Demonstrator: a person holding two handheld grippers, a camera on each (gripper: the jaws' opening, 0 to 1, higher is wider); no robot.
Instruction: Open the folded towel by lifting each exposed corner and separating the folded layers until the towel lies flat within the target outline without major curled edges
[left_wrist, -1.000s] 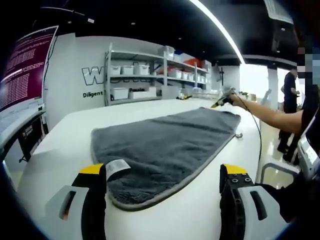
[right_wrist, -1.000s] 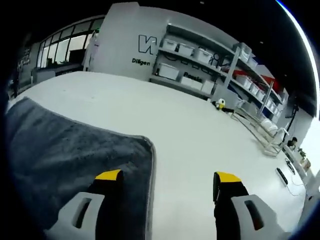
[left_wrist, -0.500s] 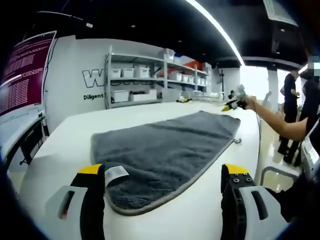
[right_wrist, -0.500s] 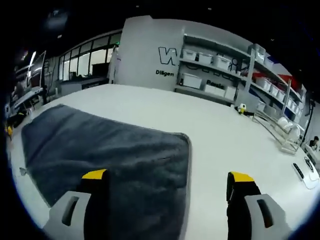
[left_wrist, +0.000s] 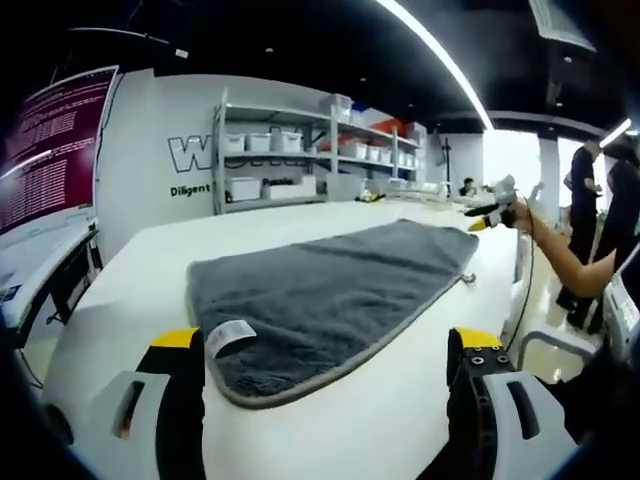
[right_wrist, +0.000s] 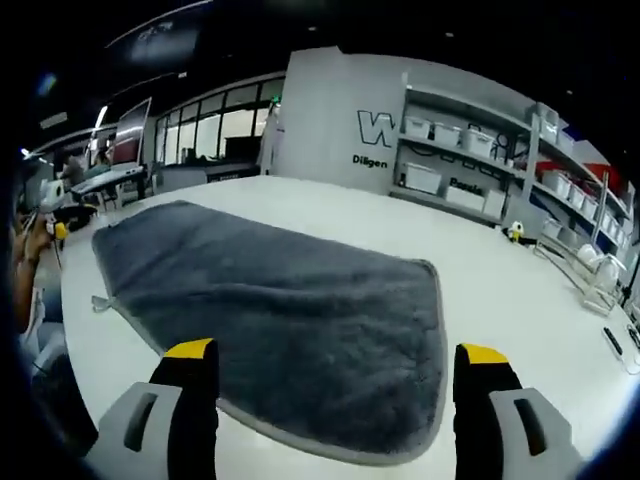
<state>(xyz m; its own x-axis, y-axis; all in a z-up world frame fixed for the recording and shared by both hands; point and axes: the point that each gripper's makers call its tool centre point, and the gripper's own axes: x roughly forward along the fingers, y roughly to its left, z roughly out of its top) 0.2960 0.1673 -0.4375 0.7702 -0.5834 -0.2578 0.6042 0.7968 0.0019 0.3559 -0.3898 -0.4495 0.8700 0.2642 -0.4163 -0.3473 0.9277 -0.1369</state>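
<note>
The grey towel (left_wrist: 330, 300) is spread out on the white table (left_wrist: 130, 270), looks pretty flat from here. Left gripper (left_wrist: 325, 345) has its jaws wide apart with nothing in them; the towel's near corner sits between them, and its white tag (left_wrist: 230, 338) is just beside the left jaw. Right gripper (right_wrist: 340, 355) is also gaping and empty, with the towel's edge right in front of it. In the left gripper view the right gripper shows past the towel's far end, off the cloth.
</note>
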